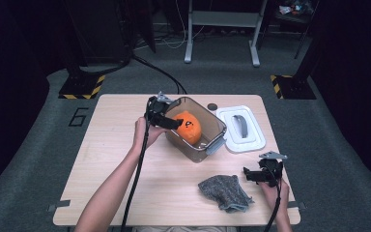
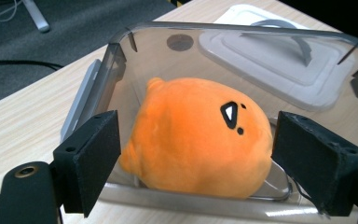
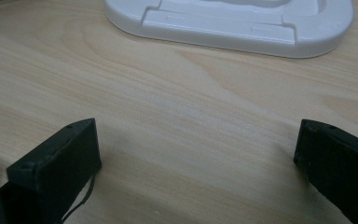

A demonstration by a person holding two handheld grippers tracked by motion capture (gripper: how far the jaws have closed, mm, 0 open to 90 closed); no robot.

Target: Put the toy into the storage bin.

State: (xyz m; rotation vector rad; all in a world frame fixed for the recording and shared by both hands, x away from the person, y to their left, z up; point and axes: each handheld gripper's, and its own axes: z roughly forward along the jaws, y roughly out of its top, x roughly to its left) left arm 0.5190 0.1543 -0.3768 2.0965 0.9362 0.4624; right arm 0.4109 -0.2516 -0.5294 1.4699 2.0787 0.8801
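Lying tilted in the clear bin [image 1: 211, 126], orange plush [image 1: 187, 126] faces up.

Overall level: tabletop [image 1: 125, 193] evenly and brightly lit from above; surrounding floor dimmer, room edges nearly black.
Shadows: soft and short, lying close under the grey cloth [image 1: 224, 192] and beside the white lid [image 1: 244, 129].
Glare: pale reflections on the clear container [image 2: 223, 30] walls and rim.
Focus: high view slightly soft throughout; orange plush toy [image 2: 196, 140] sharp in the left gripper view.
Blur: near pads of each hand-held gripper soft-edged.
Colour: wood grain clear in the right gripper view.
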